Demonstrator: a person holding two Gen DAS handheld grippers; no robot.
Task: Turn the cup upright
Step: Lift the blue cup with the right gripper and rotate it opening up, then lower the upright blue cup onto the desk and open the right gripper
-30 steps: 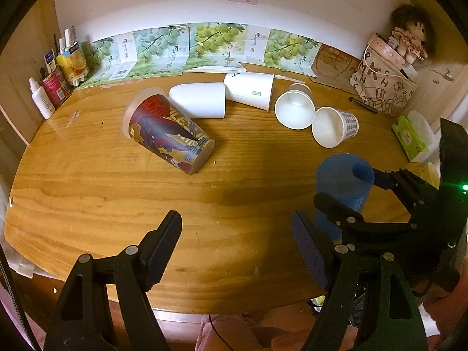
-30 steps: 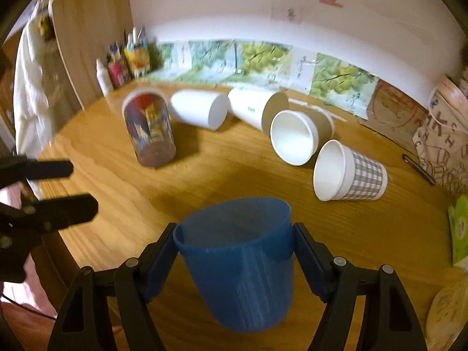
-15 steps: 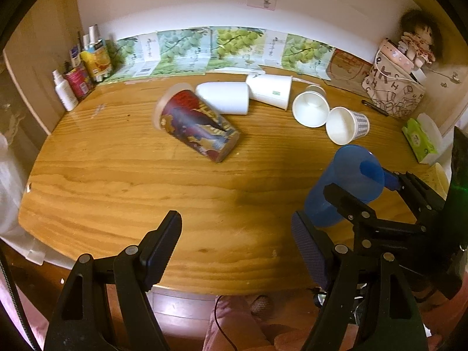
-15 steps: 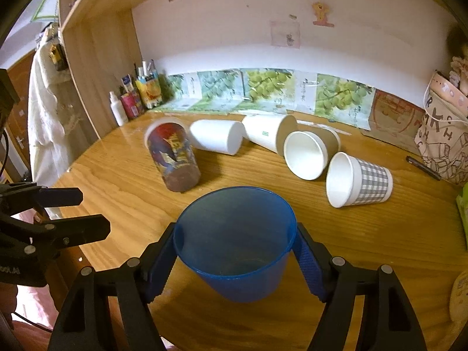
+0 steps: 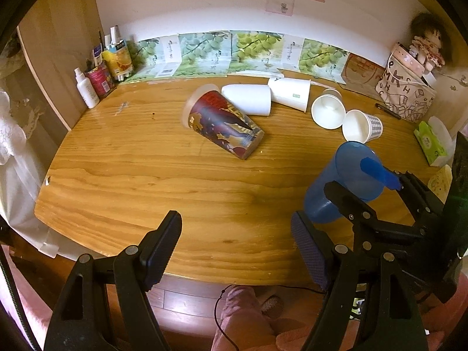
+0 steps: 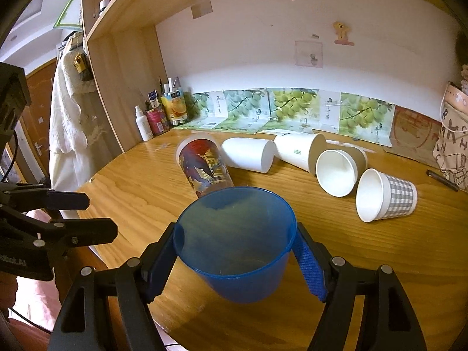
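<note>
The right gripper (image 6: 235,259) pinches the blue cup (image 6: 234,242), mouth tilted up, mid-flip; next, likely levelling and lowering it onto the table (image 6: 365,251) beneath; the left gripper (image 5: 234,247) hangs spread, empty.

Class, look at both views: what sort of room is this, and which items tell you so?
Probably a home bedroom or study desk: a rag doll on a bag, stickers on the wall, a white garment hanging beside the wooden table.

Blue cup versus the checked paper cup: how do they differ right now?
The blue cup is clamped in the right tongs, mouth tilted up; the checked paper cup lies on its side on the table, untouched. The blue cup is translucent plastic and wider; the checked one is opaque with a white inside. Both look empty.
</note>
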